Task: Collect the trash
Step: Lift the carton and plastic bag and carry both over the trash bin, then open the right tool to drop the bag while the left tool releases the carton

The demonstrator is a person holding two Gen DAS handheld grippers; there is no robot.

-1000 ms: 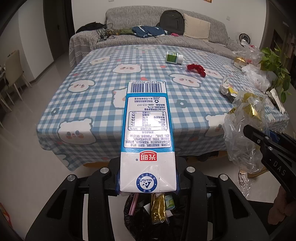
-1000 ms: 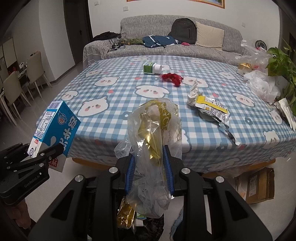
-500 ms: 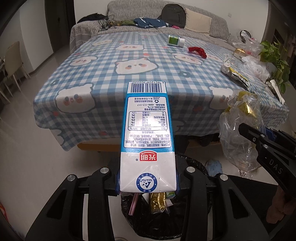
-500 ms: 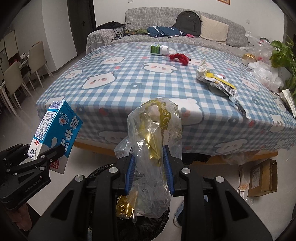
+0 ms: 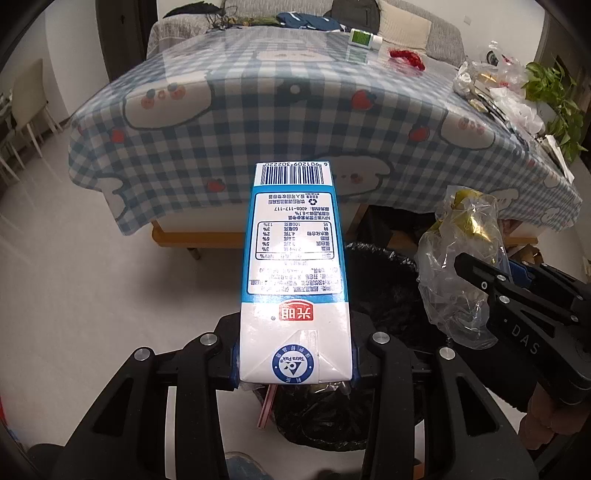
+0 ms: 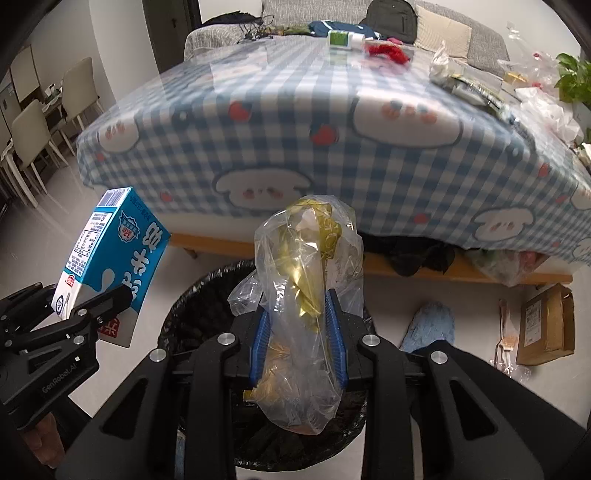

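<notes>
Left gripper [image 5: 293, 363] clamped on the base of a blue-and-white milk carton [image 5: 293, 266], barcode end pointing away toward the table, blue pads pressed to either side. Carton held tilted above the near rim of a trash bin lined with a black bag [image 5: 384, 280]; a pink straw [image 5: 266, 406] dangling under the carton's base. Right gripper [image 6: 298, 328] closed narrow on a crumpled clear plastic bag with gold foil inside [image 6: 306, 295], the bag bulging above and below the blue pads [image 6: 258, 339]. Bag hung right over the open mouth of the bin [image 6: 192, 314], in the right wrist view directly behind and below the fingers. Both tools side by side, carton to the left of the bag, not touching. Beyond, a table under a blue checked cloth with bear faces [image 6: 332, 140]; on its far end a green-and-white bottle lying on its side [image 6: 345, 38], a red scrap [image 6: 388, 51] just beside it, and crumpled wrappers [image 6: 465, 83] toward the right edge. On the floor to the right, a cardboard box [image 6: 545, 325] and a blue slipper [image 6: 430, 325]. Sofa [image 5: 439, 35] behind the table, dining chairs [image 6: 33, 136] far left.
</notes>
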